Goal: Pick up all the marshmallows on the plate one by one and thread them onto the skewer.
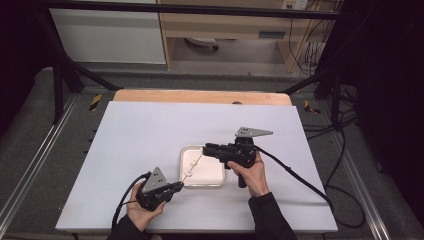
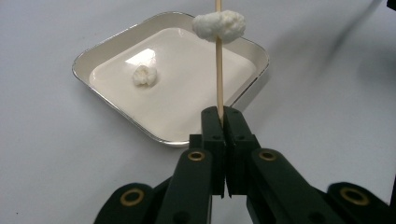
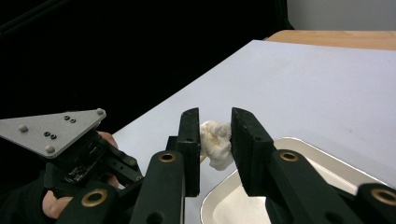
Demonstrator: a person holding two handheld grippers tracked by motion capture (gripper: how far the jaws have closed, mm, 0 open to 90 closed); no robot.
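Note:
A thin wooden skewer stands up out of my left gripper, whose jaws are shut on its lower end. One white puffy piece is threaded on it, over the white square tray. A second white piece lies loose in the tray. My right gripper is shut on another white piece above the tray's near corner. In the high view the skewer slants from the left gripper up to the right gripper across the tray.
The tray sits mid-table on a white sheet; a wooden strip borders the far edge. Black cables trail from both grippers. In the right gripper view the left hand and its grey plate are close at the lower left.

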